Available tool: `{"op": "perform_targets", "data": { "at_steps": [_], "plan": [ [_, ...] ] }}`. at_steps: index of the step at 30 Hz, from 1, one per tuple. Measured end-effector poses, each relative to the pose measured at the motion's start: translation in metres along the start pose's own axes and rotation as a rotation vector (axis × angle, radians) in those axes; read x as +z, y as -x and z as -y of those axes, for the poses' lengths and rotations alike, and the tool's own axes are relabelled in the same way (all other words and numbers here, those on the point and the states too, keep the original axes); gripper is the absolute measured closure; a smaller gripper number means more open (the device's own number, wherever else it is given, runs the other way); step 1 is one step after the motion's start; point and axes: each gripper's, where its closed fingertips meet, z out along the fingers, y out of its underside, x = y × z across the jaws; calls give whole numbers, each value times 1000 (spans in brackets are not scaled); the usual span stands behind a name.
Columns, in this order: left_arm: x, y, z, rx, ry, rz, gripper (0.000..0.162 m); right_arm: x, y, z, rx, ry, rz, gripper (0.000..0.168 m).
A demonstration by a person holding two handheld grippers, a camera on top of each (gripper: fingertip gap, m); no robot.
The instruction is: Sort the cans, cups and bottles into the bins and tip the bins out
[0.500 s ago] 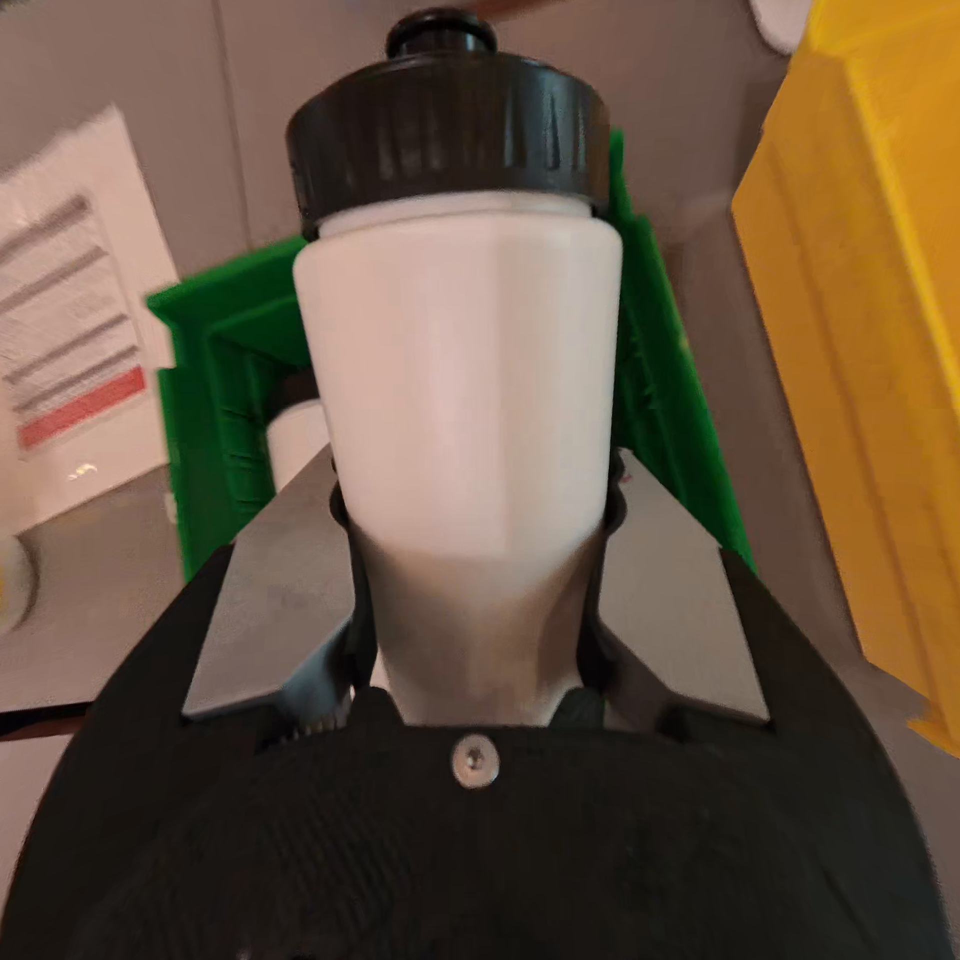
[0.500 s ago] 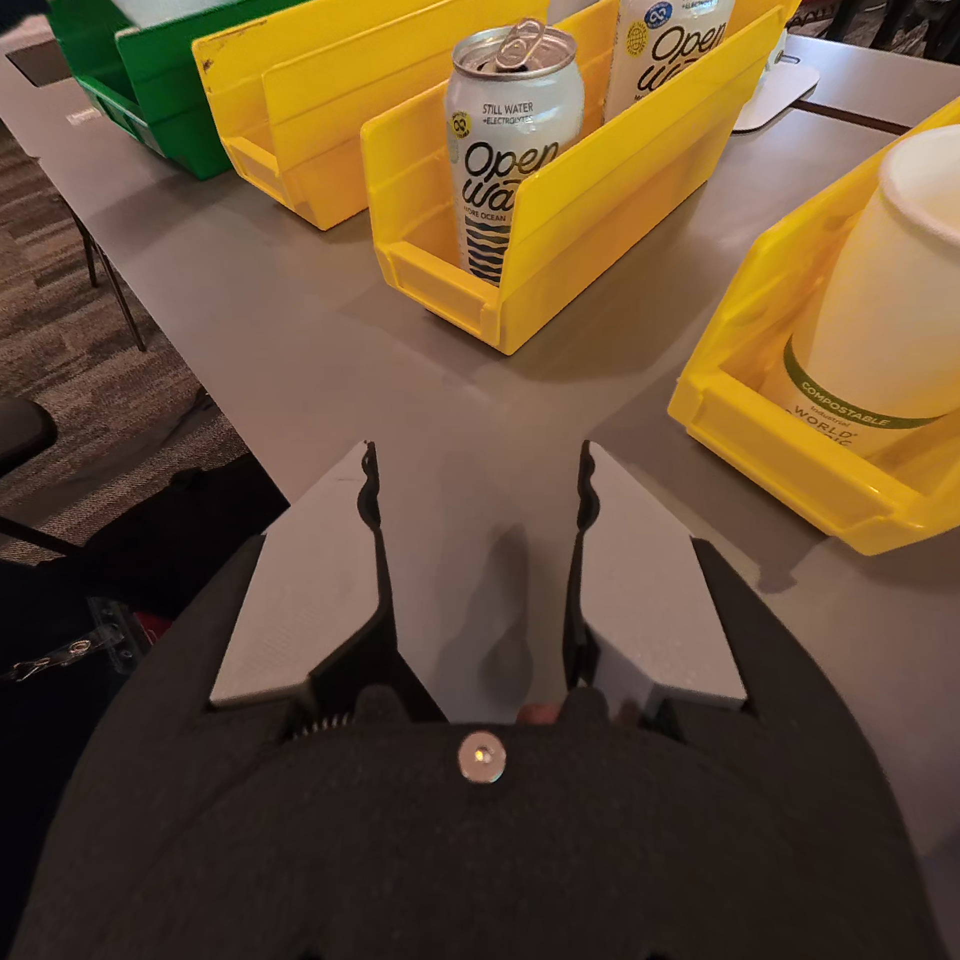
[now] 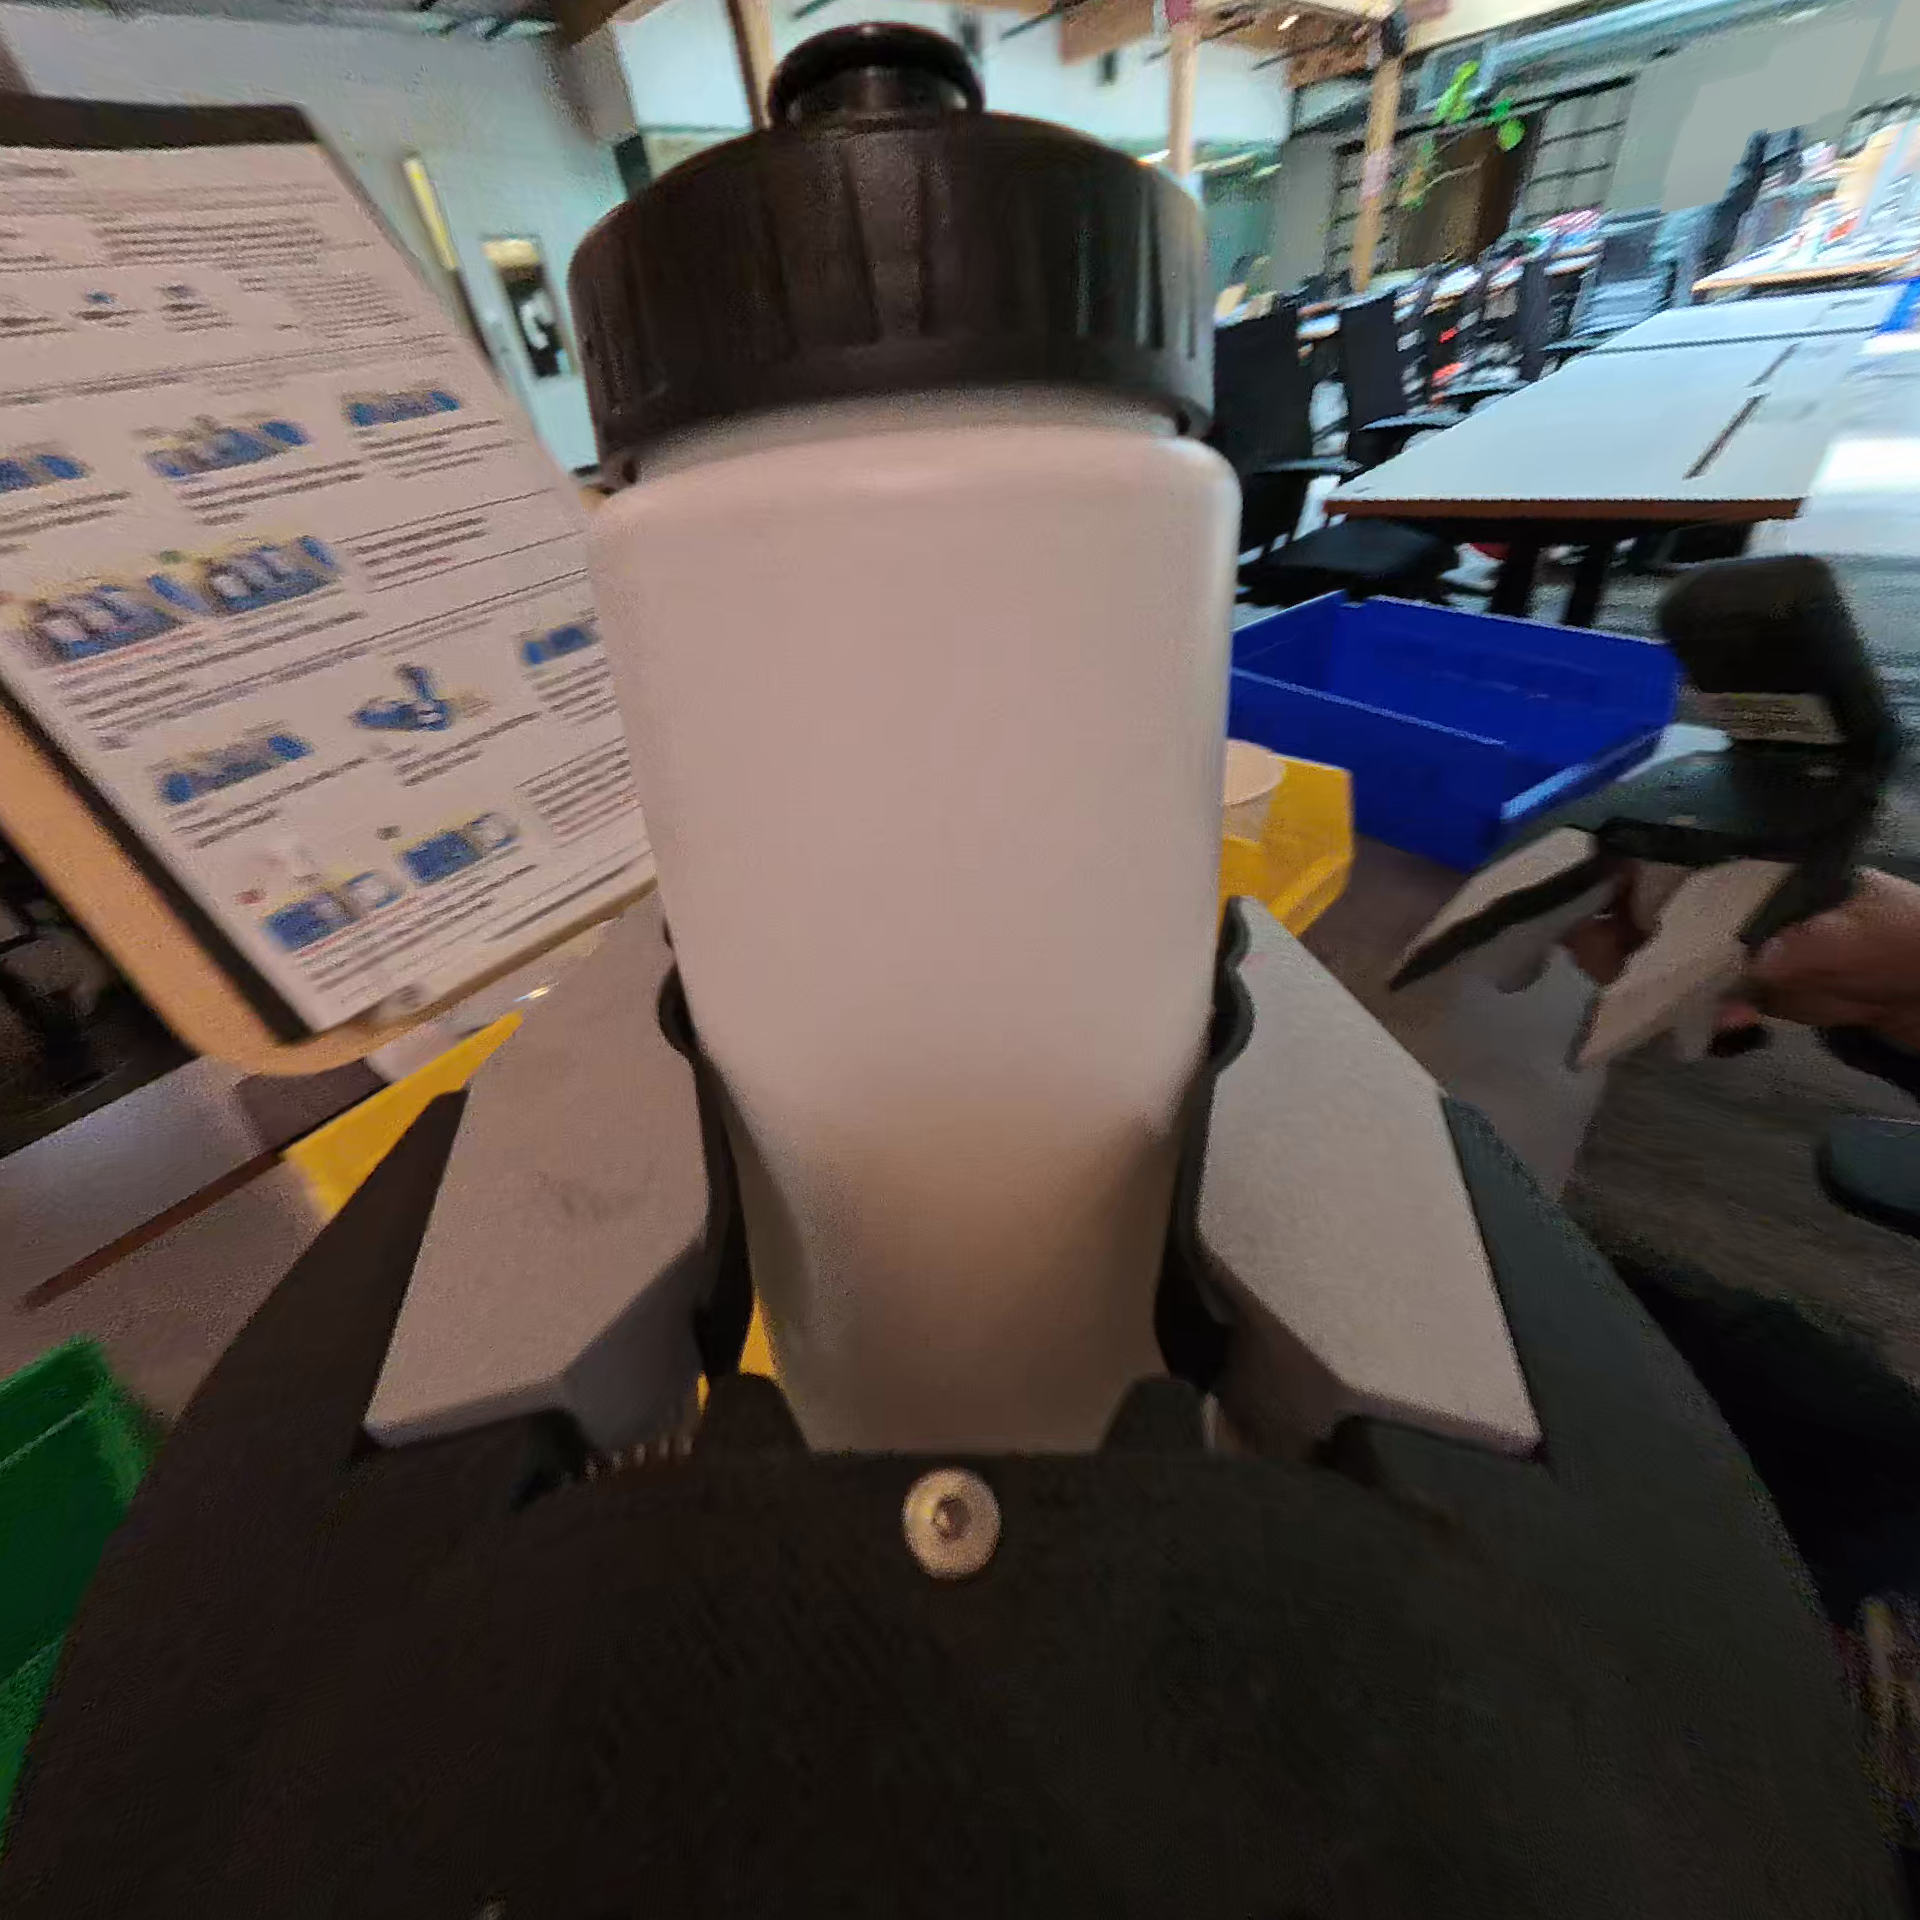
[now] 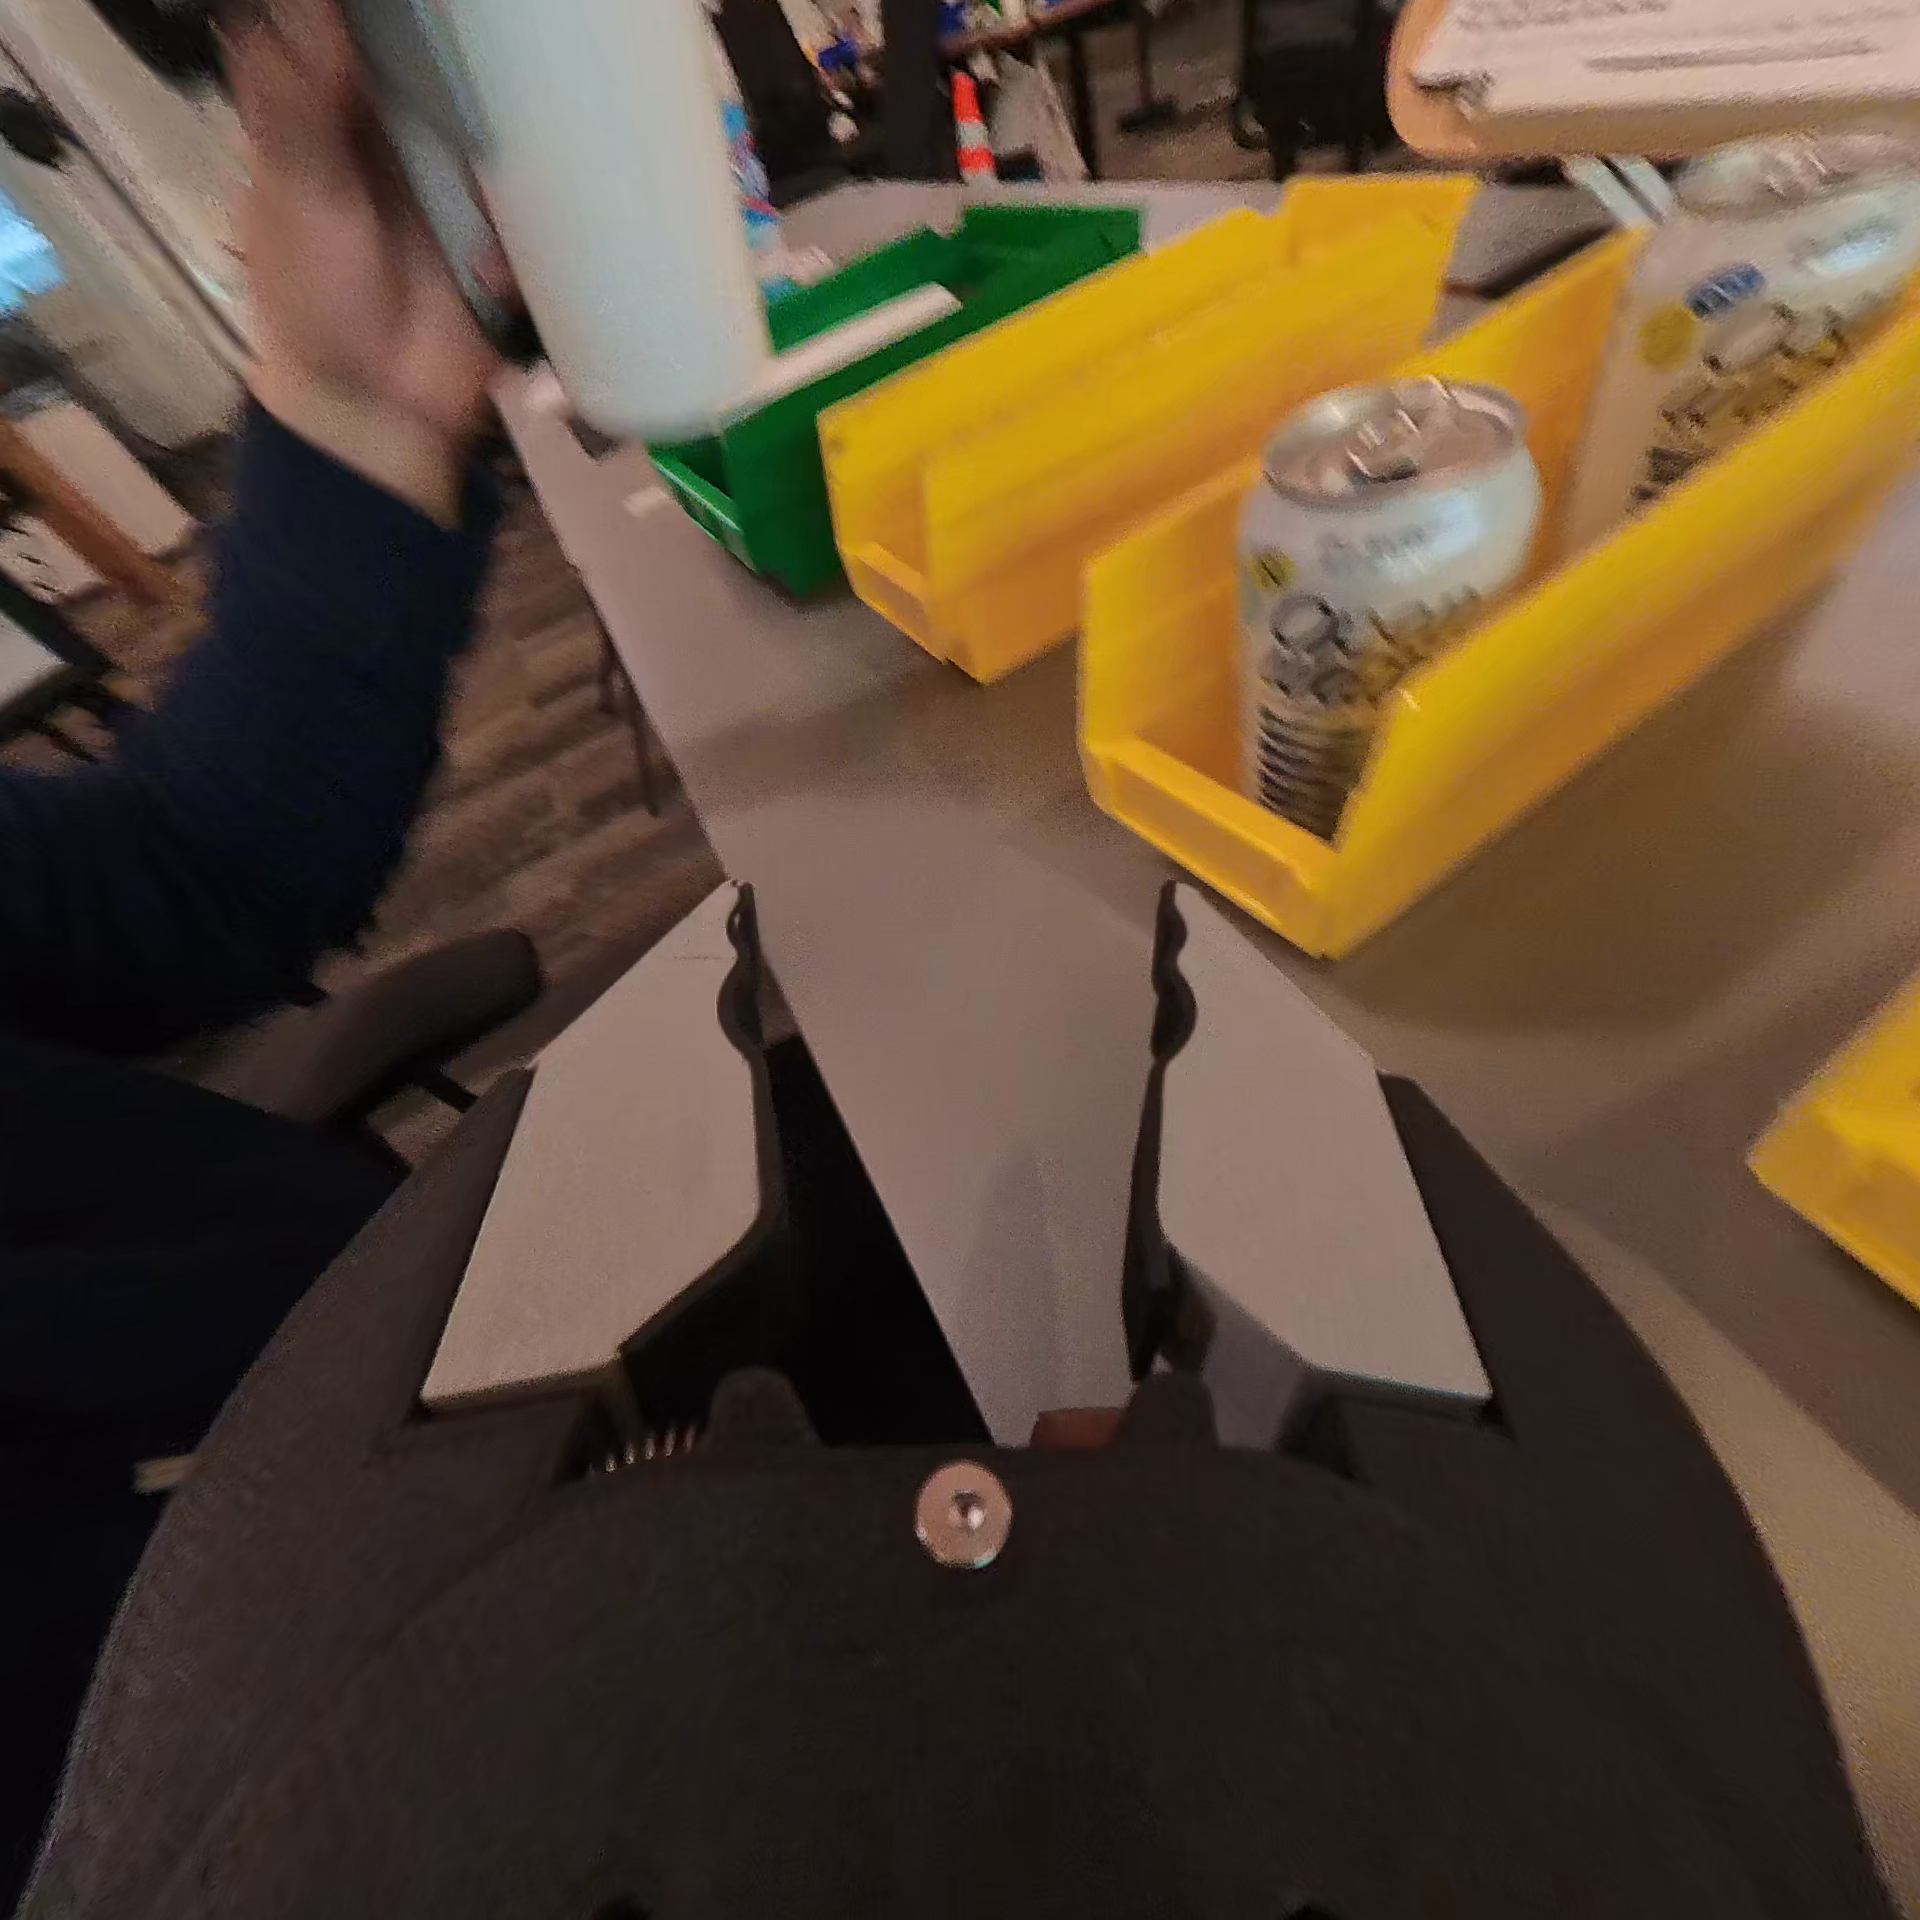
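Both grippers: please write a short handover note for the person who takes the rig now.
Left gripper: shut on the white bottle with black cap, held up in the air.
Right gripper: open, empty, over the grey table edge.
Done: two cans stand in one yellow bin; something white lies in the green bin.
Left: bin the held bottle, then tip the bins out.
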Motion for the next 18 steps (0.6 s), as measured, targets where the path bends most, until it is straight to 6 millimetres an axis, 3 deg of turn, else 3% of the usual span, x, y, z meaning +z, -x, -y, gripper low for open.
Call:
{"op": "perform_targets", "data": {
  "at_steps": [3,7,9,13,15,18],
  "plan": [
    [25,-60,-16,-25,-66,-104,63,10,32,42,-9,-84,127,92],
    [67,-110,-53,-54,25,-209,64,25,57,98,-75,-163,174,80],
    [79,-117,-54,-41,12,-192,64,35,51,121,-103,-189,131,70],
    [89,-121,-62,-25,39,-191,62,41,52,156,-92,-261,182,77],
    [92,-120,-73,-21,67,-184,64,52,48,155,-113,-214,181,93],
    [96,-115,-92,-48,129,-172,64,67,44,143,-133,-153,166,93]
  ]
}}
